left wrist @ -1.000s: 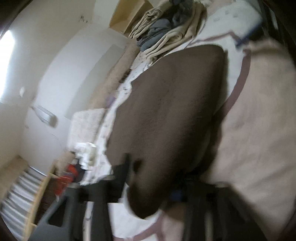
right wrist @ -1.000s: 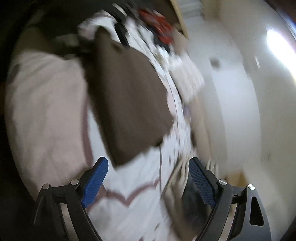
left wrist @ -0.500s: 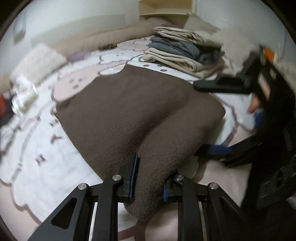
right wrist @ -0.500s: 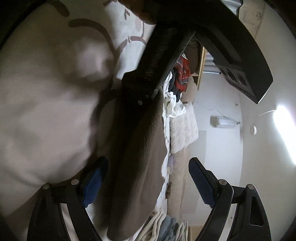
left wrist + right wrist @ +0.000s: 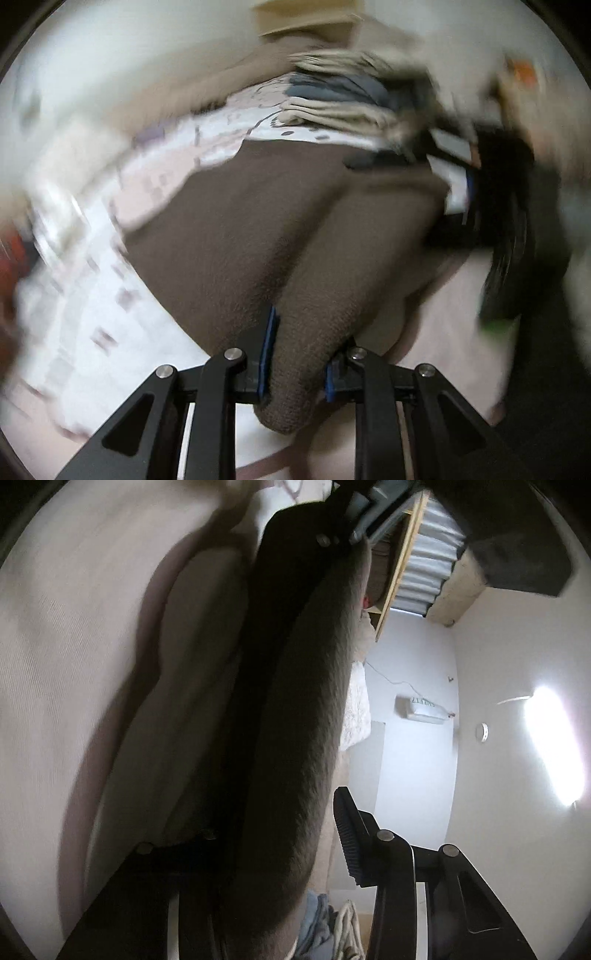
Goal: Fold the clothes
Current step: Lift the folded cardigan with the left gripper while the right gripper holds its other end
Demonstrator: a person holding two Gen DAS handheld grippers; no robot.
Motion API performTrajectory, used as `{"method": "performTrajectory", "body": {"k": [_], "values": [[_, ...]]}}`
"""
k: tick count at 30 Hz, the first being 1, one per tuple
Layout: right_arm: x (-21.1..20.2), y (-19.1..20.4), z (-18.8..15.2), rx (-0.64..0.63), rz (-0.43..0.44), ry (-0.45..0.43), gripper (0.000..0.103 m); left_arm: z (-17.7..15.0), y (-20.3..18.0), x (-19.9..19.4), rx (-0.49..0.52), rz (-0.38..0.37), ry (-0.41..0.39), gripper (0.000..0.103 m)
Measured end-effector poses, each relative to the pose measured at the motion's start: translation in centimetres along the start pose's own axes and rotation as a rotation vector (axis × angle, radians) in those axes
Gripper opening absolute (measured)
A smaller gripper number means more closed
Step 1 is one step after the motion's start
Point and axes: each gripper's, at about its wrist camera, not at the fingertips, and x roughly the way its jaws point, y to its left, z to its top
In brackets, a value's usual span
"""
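**Brown cloth pinched by the left, right closing around it**

The left gripper (image 5: 295,363) clamps a bunched corner of the brown cloth (image 5: 258,229), which spreads away beyond its fingers over the patterned bedspread (image 5: 92,306) (the view is blurred). Past the cloth's far edge sits a stack of folded clothes (image 5: 332,107). The right gripper (image 5: 280,834) has just been closing; the cloth (image 5: 295,720) hangs between its fingers, the visible right finger (image 5: 349,834) just clear of it, the left one hidden.
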Motion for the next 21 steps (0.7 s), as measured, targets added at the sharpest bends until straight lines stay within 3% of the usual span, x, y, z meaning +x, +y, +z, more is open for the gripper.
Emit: {"method": "performTrajectory", "body": {"k": [2,3,4,6,10,15,21], "values": [[0.4,-0.1,-0.4,-0.002,0.010,0.007,0.042,-0.7,-3.5,0.1,0.229,0.177,0.010,0.026],[0.6,-0.1,-0.6,0.003,0.014,0.010,0.042,-1.3,-4.7,0.4,0.302,0.240,0.024,0.027],[0.7,-0.2,-0.7,0.011,0.018,0.012,0.041,-2.0,-5.8,0.8,0.375,0.303,0.038,0.035],[-0.1,-0.4,-0.3,0.028,0.025,0.019,0.038,-3.2,-8.0,1.4,0.509,0.424,0.062,0.037],[-1.0,-0.8,0.2,0.083,0.007,0.030,0.038,-3.2,-8.5,1.9,0.478,0.519,0.091,0.042],[-0.4,-1.1,0.1,0.102,-0.017,0.053,0.038,-2.2,-8.8,4.1,0.532,0.633,0.122,0.045],[0.7,-1.5,0.0,0.091,-0.018,0.100,0.038,-1.8,-8.4,6.2,0.602,0.712,0.140,0.045]]}}
